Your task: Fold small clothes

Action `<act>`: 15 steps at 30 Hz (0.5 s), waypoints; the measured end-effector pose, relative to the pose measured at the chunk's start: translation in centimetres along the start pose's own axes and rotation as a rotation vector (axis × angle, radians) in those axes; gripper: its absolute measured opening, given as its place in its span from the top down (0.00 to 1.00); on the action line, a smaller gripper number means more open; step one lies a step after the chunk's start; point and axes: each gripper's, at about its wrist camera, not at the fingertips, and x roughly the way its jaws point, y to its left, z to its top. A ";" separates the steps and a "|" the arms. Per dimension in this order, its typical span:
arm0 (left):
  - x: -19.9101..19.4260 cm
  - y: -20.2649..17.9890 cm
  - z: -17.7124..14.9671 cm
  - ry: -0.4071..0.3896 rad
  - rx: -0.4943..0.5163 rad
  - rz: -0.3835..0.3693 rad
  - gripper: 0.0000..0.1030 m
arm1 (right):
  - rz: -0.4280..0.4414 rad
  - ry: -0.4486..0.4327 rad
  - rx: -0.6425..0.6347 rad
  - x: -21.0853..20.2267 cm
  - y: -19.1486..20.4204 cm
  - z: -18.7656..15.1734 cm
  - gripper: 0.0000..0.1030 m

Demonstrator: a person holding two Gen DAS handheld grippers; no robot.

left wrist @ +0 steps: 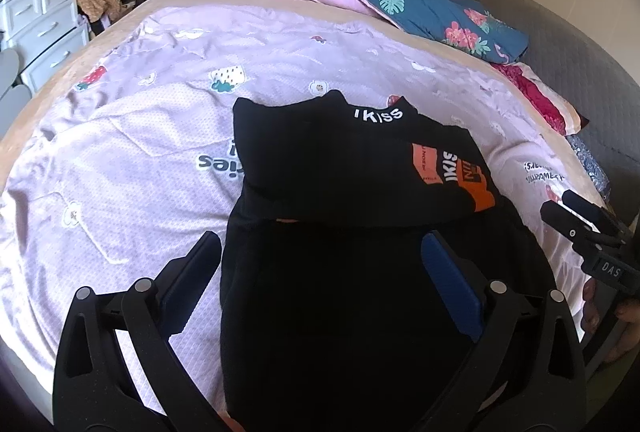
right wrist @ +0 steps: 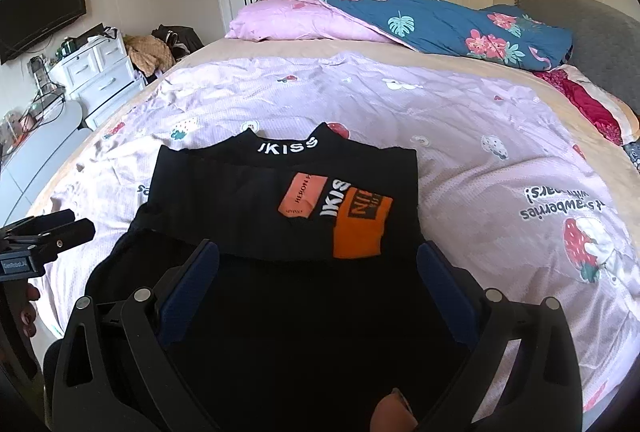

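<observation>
The black garment [left wrist: 360,232] lies on the bed, on a lilac strawberry-print cover [left wrist: 120,160], and its near, plain black part runs between the fingers of both tools. In the left wrist view the left gripper [left wrist: 322,268] stands wide apart, one finger at the cloth's left edge over the cover and the other, blue-padded, over the black cloth; whether either pad touches the fabric is hard to tell from here. In the right wrist view the right gripper [right wrist: 318,278] is likewise spread wide, both blue-padded fingers over the dark cloth, nothing pinched between them. The garment is partly folded: an upper layer lies across the far half, showing a high collar lettered "IKISS" and an orange and salmon printed patch, with a crosswise fold edge just beyond the fingertips. A pink and blue flamingo-print quilt [right wrist: 400,20] is heaped at the far side of the bed.
</observation>
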 end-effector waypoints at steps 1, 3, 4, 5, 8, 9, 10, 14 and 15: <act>-0.1 0.1 -0.2 0.002 0.000 0.003 0.09 | -0.001 0.001 0.002 -0.1 -0.1 -0.1 0.04; -0.3 0.3 -0.6 0.007 0.002 0.002 0.09 | -0.004 0.002 0.002 -0.5 -0.2 -0.5 0.04; -0.5 0.4 -0.8 0.010 0.003 0.005 0.09 | -0.005 0.002 0.001 -0.6 -0.3 -0.6 0.04; -0.6 0.5 -0.9 0.011 0.004 0.008 0.09 | -0.007 0.002 -0.001 -0.8 -0.4 -0.8 0.04; -1.0 1.1 -1.6 0.019 -0.001 0.017 0.09 | -0.013 0.002 -0.002 -1.2 -0.6 -1.2 0.04; -1.2 1.4 -1.9 0.020 -0.008 0.018 0.09 | -0.013 0.003 -0.001 -1.3 -0.7 -1.3 0.04; -1.3 1.7 -2.1 0.024 -0.013 0.017 0.09 | -0.015 0.004 -0.001 -1.4 -0.8 -1.4 0.04; -1.7 2.5 -3.2 0.044 -0.021 0.024 0.09 | -0.016 0.007 -0.006 -1.9 -0.9 -1.9 0.04; -1.7 2.6 -3.4 0.048 -0.025 0.025 0.09 | -0.017 0.008 -0.008 -2.0 -0.9 -2.1 0.04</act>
